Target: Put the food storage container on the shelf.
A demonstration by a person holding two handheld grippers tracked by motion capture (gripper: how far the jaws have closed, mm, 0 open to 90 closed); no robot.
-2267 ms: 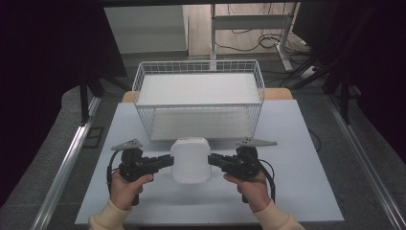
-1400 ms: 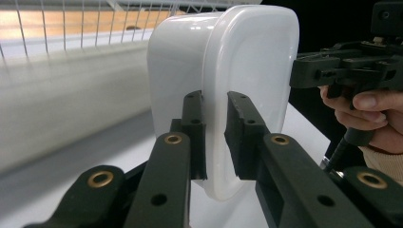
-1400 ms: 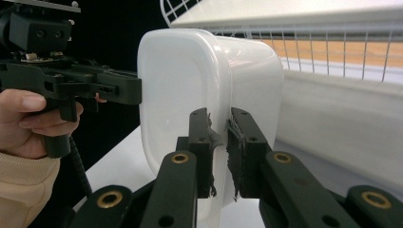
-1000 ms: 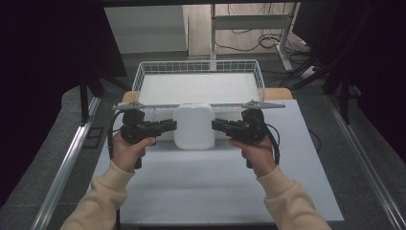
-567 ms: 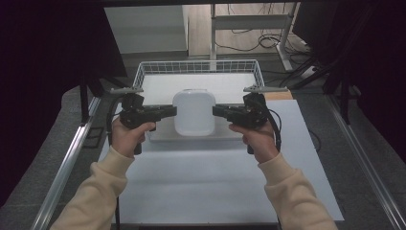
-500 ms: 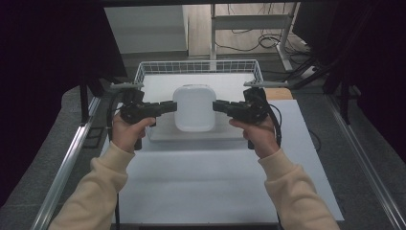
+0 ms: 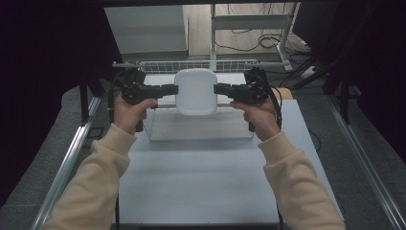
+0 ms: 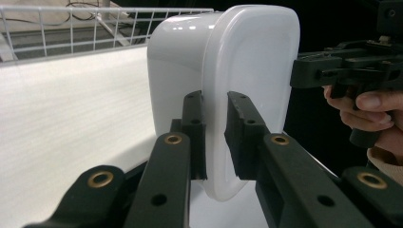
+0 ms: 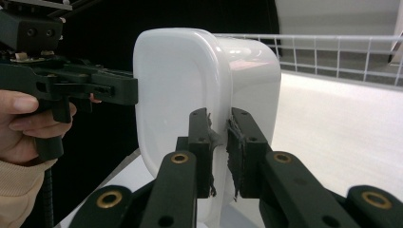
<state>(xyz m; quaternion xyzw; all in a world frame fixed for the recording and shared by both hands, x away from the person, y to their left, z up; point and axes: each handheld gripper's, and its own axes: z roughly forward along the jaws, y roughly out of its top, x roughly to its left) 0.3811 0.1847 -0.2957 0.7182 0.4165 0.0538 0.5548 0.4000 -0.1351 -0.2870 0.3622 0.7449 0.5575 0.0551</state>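
Low in the high view, two cream sleeves (image 7: 103, 165) reach up over the white table (image 7: 201, 177). At frame centre, the left gripper (image 7: 171, 89) and right gripper (image 7: 219, 89) each clamp a rim of the white plastic container (image 7: 195, 91), lifted above the wire basket (image 7: 201, 125). Cables (image 7: 253, 40) lie at the top.

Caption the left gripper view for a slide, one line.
Left gripper clamps the white tub's rim; right gripper grips the opposite edge above the wire basket.
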